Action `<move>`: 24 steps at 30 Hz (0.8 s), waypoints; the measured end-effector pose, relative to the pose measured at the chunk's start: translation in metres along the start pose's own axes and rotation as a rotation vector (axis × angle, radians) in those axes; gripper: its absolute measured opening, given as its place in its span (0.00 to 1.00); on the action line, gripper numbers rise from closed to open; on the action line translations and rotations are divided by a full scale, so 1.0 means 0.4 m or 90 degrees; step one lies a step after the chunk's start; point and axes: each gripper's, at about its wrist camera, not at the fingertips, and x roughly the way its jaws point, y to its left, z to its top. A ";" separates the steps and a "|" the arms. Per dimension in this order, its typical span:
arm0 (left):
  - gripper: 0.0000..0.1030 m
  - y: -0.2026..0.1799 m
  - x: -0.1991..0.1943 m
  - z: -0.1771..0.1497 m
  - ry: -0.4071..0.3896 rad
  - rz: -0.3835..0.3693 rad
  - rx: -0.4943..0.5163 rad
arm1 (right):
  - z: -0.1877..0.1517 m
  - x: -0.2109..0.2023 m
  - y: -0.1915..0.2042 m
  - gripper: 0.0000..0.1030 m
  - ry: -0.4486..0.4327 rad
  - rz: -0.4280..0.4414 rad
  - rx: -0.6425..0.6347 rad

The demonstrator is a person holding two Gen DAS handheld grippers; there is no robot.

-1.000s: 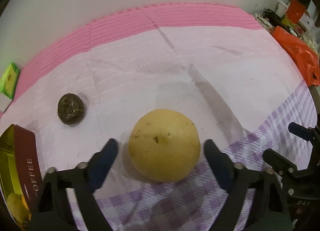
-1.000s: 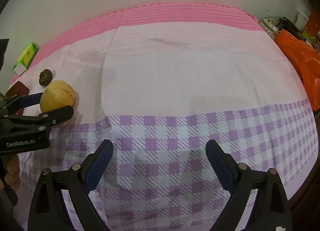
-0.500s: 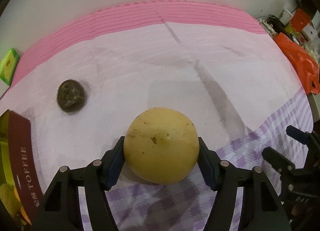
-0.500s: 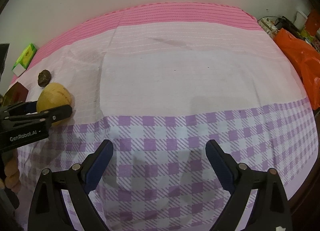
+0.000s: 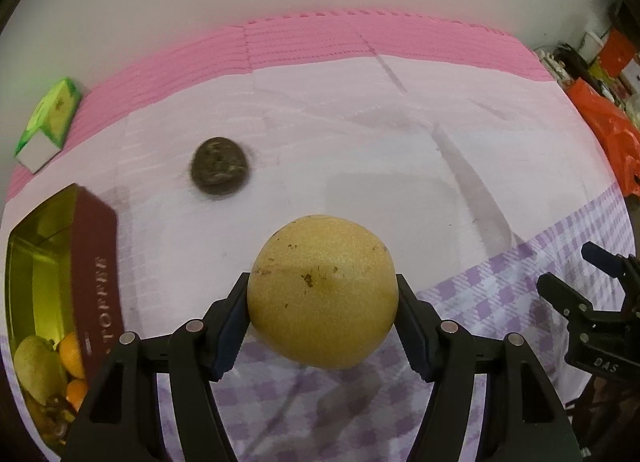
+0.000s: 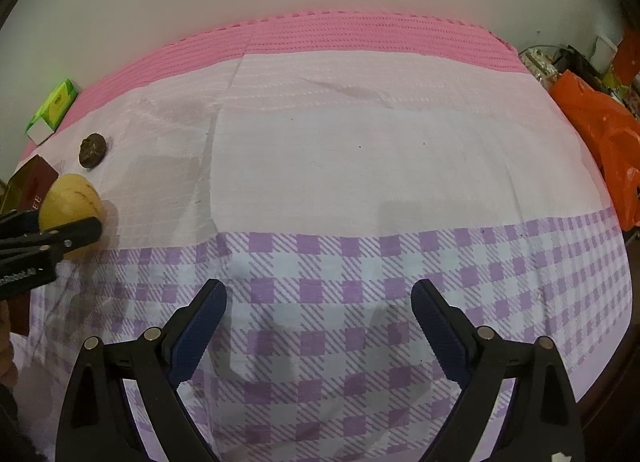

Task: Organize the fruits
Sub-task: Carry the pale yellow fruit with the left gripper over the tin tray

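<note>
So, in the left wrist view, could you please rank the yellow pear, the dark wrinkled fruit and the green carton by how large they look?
1. Yellow pear, largest by far, though it sits closest to the camera, clamped in the left gripper.
2 and 3. Dark wrinkled fruit and green carton look alike; I won't rank them.

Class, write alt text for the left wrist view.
The left gripper clamps a round yellow fruit above a pink and purple checked cloth. A dark wrinkled fruit lies behind; an open toffee tin holding fruit sits left.
</note>
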 end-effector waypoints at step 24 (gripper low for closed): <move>0.65 0.408 -0.182 -0.044 -0.067 0.101 -0.158 | 0.004 -0.044 0.057 0.89 -0.039 -0.010 -0.020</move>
